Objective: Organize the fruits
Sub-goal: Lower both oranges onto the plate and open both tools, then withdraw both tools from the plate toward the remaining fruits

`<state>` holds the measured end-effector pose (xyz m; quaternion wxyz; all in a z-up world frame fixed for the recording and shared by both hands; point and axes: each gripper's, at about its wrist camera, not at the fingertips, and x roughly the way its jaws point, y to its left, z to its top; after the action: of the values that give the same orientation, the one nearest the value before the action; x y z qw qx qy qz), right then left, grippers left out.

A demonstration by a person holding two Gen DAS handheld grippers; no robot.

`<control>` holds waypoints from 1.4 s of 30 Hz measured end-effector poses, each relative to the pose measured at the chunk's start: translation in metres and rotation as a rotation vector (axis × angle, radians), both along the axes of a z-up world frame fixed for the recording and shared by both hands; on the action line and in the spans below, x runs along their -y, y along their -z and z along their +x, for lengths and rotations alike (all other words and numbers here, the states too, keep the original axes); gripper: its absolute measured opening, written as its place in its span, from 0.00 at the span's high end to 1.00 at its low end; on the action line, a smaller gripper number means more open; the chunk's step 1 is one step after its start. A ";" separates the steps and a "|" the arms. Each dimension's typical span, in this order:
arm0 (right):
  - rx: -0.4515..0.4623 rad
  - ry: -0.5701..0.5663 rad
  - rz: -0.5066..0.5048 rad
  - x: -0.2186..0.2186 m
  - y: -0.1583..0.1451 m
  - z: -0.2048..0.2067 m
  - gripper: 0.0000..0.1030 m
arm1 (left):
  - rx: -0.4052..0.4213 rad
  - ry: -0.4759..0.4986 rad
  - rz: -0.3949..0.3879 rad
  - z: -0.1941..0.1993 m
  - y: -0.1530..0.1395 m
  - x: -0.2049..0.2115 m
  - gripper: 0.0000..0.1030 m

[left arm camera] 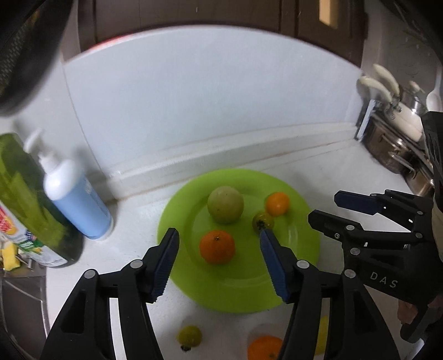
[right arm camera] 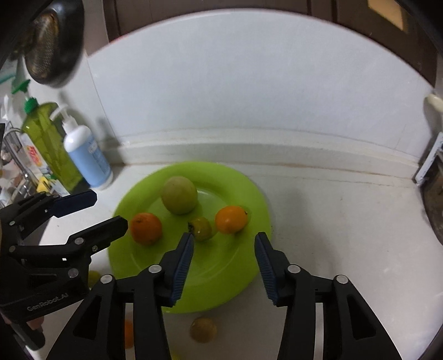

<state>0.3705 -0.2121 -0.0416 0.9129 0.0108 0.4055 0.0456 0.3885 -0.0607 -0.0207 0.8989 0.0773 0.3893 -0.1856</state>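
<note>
where left gripper (left arm camera: 218, 246) hides counter, orange (left arm camera: 264, 347) half cut off; both grippers' jaws apart, empty.

White countertop (left arm camera: 116, 265) against pale backsplash wall (left arm camera: 210, 105), dark wooden cabinets (left arm camera: 193, 13) above

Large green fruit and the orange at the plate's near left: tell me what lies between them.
Nothing: only bare green plate separates the large green fruit from the near-left orange. Both wrist views show it, the left wrist view most clearly.
</note>
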 end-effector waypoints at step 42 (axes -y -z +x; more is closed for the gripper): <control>0.161 0.183 -0.097 -0.032 -0.028 -0.195 0.38 | 0.157 0.052 0.000 -0.173 -0.012 -0.055 0.27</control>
<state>0.1758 -0.1804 -0.0134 0.9423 0.0000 0.3299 -0.0569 0.2153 -0.0054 -0.0087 0.9216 0.1020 0.3154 -0.2022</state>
